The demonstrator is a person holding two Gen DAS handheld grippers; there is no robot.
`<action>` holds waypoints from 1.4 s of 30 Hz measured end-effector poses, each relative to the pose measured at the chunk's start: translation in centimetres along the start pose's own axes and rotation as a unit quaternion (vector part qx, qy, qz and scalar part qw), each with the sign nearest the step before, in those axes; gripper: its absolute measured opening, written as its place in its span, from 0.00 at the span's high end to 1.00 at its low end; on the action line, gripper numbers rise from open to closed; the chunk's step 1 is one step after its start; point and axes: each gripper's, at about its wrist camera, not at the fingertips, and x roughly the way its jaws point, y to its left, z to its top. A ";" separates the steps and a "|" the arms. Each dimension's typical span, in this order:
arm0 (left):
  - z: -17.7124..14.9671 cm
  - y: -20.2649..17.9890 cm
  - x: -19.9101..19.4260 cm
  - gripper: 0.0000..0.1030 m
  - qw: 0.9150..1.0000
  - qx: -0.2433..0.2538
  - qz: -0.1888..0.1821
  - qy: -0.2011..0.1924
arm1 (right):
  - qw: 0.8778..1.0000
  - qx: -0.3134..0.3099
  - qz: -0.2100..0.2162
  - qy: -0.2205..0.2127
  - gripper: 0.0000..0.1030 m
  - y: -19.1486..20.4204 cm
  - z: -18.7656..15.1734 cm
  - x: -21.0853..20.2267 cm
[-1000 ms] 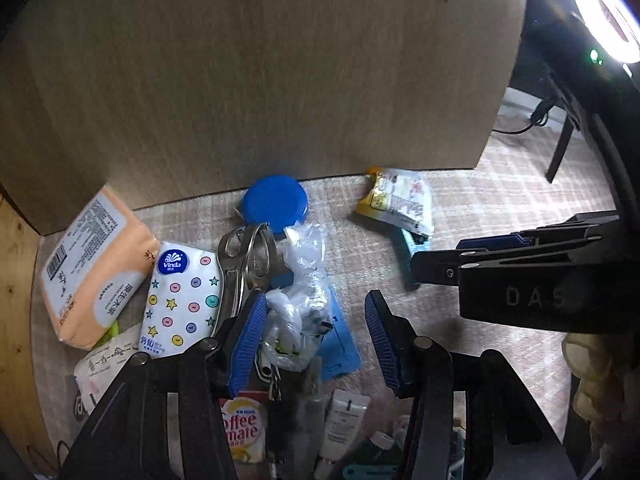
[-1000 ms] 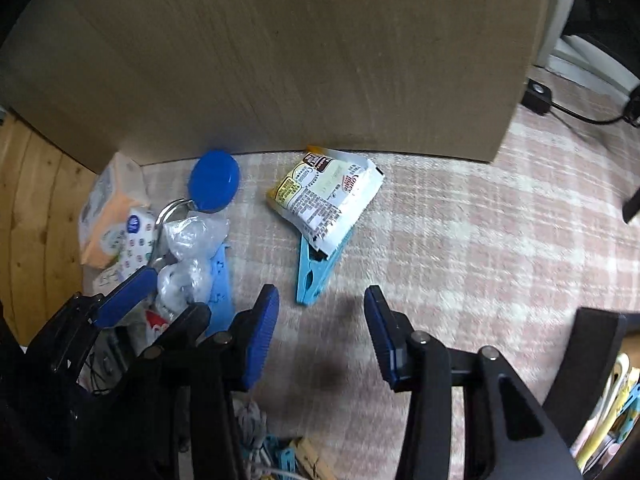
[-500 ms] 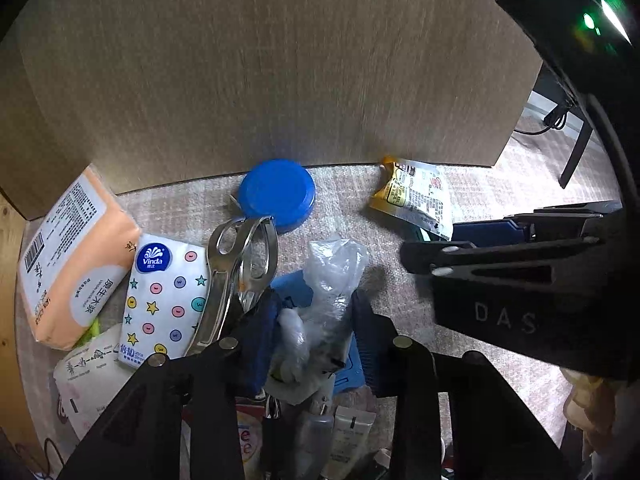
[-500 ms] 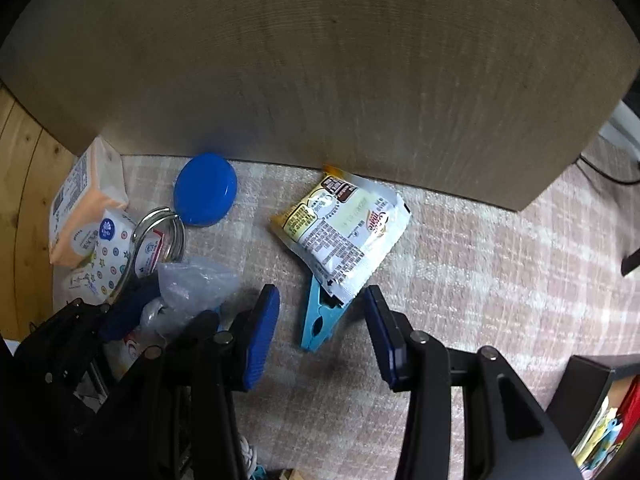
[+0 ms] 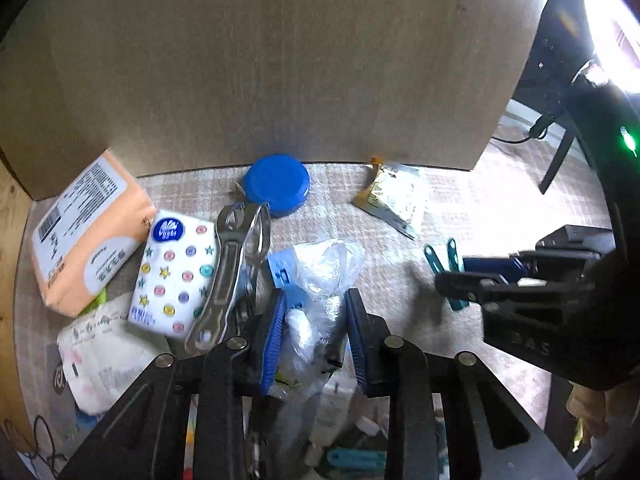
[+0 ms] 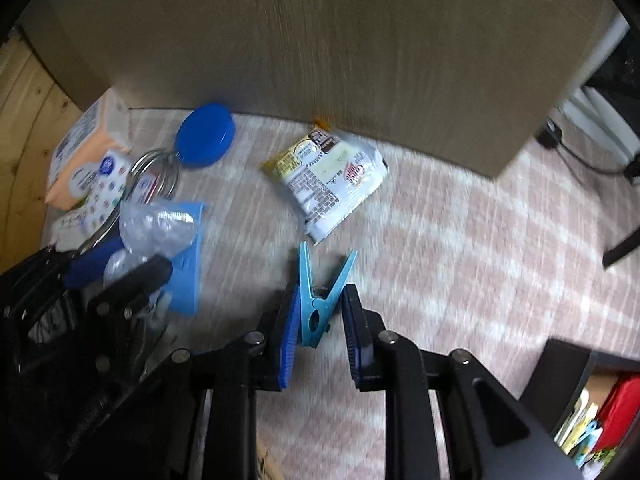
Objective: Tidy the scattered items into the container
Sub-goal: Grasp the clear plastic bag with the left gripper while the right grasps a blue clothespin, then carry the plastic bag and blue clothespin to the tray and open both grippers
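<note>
Plaid cloth (image 6: 460, 240), scattered clothespin (image 6: 316, 304), sachet (image 6: 332, 180)

The left gripper (image 5: 316, 338) has its jaws closing on a crumpled clear plastic bag (image 5: 320, 280) beside metal tongs (image 5: 232, 272).

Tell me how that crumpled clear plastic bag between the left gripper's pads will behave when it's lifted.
The clear plastic bag looks thin and crinkled, so it will probably sag and flop instead of holding its shape. It seems light, with small white bits inside that may shift. The left gripper has just been closing around it; the film looks glossy and could slip.
</note>
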 end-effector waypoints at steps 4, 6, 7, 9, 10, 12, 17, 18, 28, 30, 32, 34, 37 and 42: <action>-0.9 -0.5 -1.6 0.73 1.000 -0.004 -0.005 -0.006 | 1.000 0.010 0.021 -0.010 0.80 -0.9 -2.4 -2.1; -2.0 -1.4 -2.8 0.73 1.000 0.000 -0.007 -0.010 | 0.999 0.015 0.026 -0.018 0.80 -1.5 -3.5 -3.3; -2.2 -1.0 -3.1 0.73 1.000 0.003 -0.009 -0.012 | 0.999 0.019 0.029 -0.023 0.80 -1.9 -4.1 -4.0; -2.6 -2.4 -4.0 0.73 1.000 0.012 -0.011 -0.016 | 0.999 0.025 0.031 -0.032 0.80 -2.8 -4.8 -5.4; -2.8 -3.1 -4.4 0.73 1.000 0.016 -0.012 -0.019 | 0.998 0.030 0.030 -0.037 0.80 -3.9 -5.3 -6.2; -3.2 -4.8 -5.6 0.73 0.999 0.027 -0.017 -0.025 | 0.998 0.039 0.030 -0.047 0.80 -6.3 -6.2 -7.8; -3.6 -10.8 -6.7 0.73 0.998 0.045 -0.032 -0.036 | 0.996 0.052 0.014 -0.067 0.80 -9.7 -8.7 -10.3; -3.9 -11.9 -7.1 0.73 0.997 0.051 -0.034 -0.038 | 0.996 0.058 0.012 -0.072 0.80 -10.7 -9.5 -11.1; -5.9 -23.5 -8.8 0.73 0.990 0.112 -0.083 -0.034 | 0.986 0.131 -0.022 -0.103 0.80 -18.6 -16.2 -14.7; -6.4 -25.7 -9.1 0.73 0.987 0.124 -0.093 -0.033 | 0.983 0.149 -0.029 -0.106 0.80 -20.3 -17.9 -15.6; -6.8 -27.7 -9.2 0.73 0.985 0.134 -0.103 -0.032 | 0.979 0.166 -0.035 -0.111 0.80 -21.9 -19.5 -16.5; -7.2 -29.1 -9.4 0.73 0.983 0.142 -0.108 -0.031 | 0.976 0.180 -0.040 -0.113 0.80 -23.1 -20.9 -17.2; -7.8 -31.1 -9.6 0.72 0.980 0.151 -0.124 -0.027 | 0.973 0.194 -0.048 -0.117 0.80 -24.5 -22.8 -18.2; -9.0 -33.7 -10.8 0.39 0.977 0.172 -0.116 -0.044 | 0.971 0.203 -0.061 -0.113 0.66 -25.8 -24.9 -19.7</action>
